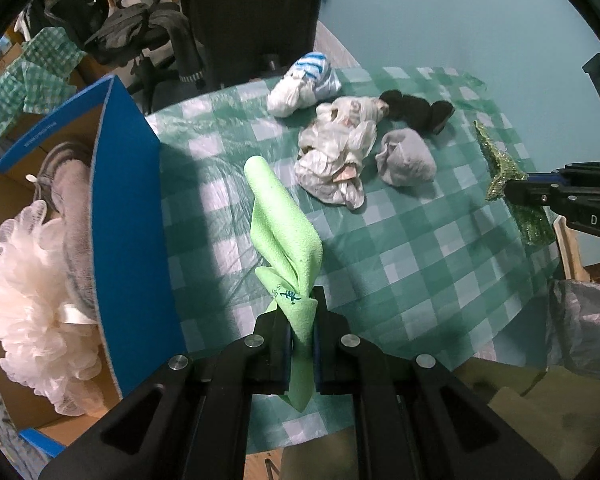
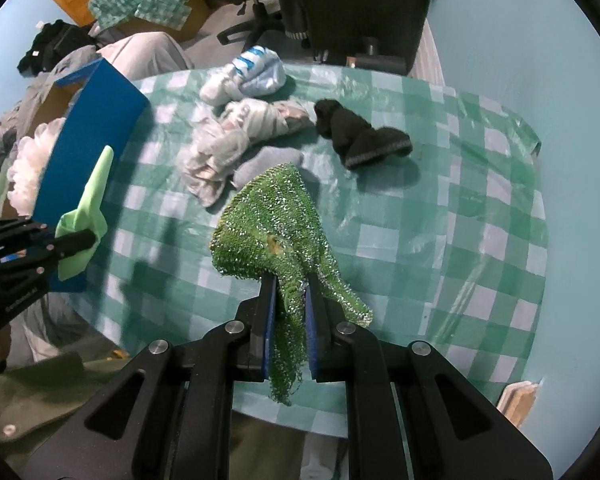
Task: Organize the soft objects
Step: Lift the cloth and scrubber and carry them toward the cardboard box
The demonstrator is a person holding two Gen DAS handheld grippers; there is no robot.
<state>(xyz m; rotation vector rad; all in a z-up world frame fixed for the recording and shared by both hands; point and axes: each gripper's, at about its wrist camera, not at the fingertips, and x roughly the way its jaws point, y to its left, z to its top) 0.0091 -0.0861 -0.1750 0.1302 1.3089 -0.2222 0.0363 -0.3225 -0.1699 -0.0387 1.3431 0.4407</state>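
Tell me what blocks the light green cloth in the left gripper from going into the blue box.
Nothing visible blocks it. The left gripper holds the light green cloth right beside the blue box; only the box wall separates them, and a white pouf already lies inside.

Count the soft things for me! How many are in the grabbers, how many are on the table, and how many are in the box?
In the grippers: 2, the light green cloth and the sparkly green scrubber.
On the table: 4, the striped sock bundle, crumpled pale cloth, black socks and grey sock ball.
In the box: 2 showing, the white bath pouf and a grey towel.
Total: 8.
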